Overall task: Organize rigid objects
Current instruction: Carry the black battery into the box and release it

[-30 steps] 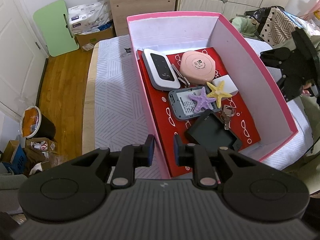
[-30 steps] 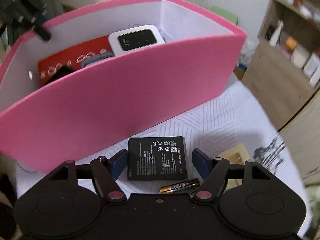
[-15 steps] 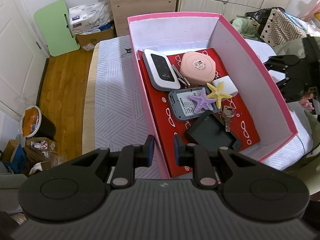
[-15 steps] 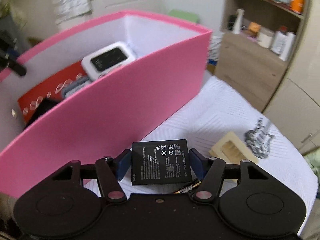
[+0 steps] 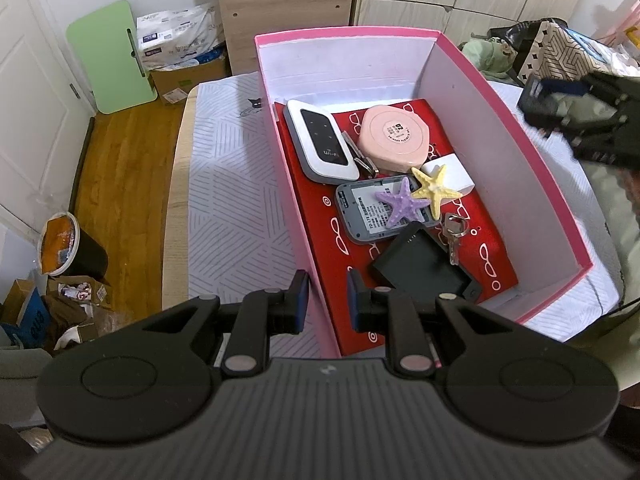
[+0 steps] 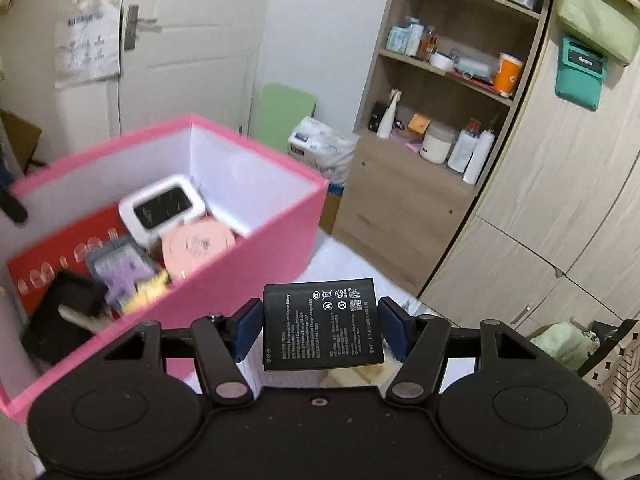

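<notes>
An open pink box (image 5: 496,120) stands on the white patterned cloth (image 5: 232,208). Inside, on a red sheet, lie a white Wi-Fi router (image 5: 320,146), a pink round case (image 5: 394,138), a purple starfish (image 5: 400,202), a yellow starfish (image 5: 434,188), keys (image 5: 452,232) and a black flat device (image 5: 424,268). My left gripper (image 5: 326,300) is shut on the box's near left wall. My right gripper (image 6: 322,328) is shut on a black battery (image 6: 324,320), held in the air beside the box's right wall (image 6: 240,264). The left wrist view has the right gripper (image 5: 592,120) at its right edge.
A wooden shelf unit (image 6: 420,140) with bottles and a tall wardrobe (image 6: 560,220) stand beyond the table. A green board (image 5: 108,56), cardboard boxes and a lidded bin (image 5: 68,244) are on the wood floor to the left. A beige block (image 6: 360,376) lies under the battery.
My right gripper closed on the battery and lifted it off the cloth, tilting upward; the AA battery beside it dropped out of view. The left gripper stayed on the box wall.
</notes>
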### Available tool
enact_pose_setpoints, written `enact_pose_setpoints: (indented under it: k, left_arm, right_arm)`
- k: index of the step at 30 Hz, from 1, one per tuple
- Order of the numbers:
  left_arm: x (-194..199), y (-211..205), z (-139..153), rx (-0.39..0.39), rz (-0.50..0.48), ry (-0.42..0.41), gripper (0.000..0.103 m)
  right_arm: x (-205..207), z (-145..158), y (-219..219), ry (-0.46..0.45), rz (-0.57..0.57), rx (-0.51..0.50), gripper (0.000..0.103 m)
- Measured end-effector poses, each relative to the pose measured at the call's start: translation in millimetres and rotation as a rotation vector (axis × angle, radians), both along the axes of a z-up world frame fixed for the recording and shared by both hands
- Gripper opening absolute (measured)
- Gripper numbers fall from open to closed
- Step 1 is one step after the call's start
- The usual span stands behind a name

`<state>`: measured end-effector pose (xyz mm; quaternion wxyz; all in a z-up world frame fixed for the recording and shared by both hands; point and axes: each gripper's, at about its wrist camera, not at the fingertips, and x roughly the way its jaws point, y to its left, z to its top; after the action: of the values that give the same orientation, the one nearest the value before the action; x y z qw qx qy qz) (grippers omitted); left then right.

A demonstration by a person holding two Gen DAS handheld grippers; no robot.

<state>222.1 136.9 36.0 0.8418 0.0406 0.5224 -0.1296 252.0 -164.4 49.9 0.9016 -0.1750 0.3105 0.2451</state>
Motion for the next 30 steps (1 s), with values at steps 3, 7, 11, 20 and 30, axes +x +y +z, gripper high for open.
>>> enact_pose_setpoints:
  k: [3,7,11,20,30]
  left_arm:
    - [-1.5,0.8,-0.2,-0.005,0.002,-0.004,0.018]
    - [-1.5,0.3,-0.2,-0.007,0.003,-0.005,0.018]
    - [-2.5,-0.3,0.3,-0.001,0.002,-0.009,0.018]
    - [-3.1,5.1,0.7,-0.036,0.014,-0.011,0.018]
    - [-5.5,2.4,3.2,-0.037,0.054,-0.012,0.018]
  right_arm:
    - [-3.5,25.3,2.1,-0.033,0.013,0.041,0.068]
    - [-7.5,51.1,23.1,-0.019,0.084,0.144,0.068]
    - [1.2,56.9,57.3,0.118,0.155,0.238,0.068]
    - [39.1,11.5,134.1,0.523,0.195,0.302,0.068]
    - [58.8,-33.7,163.3,0.787,0.003,0.330,0.069]
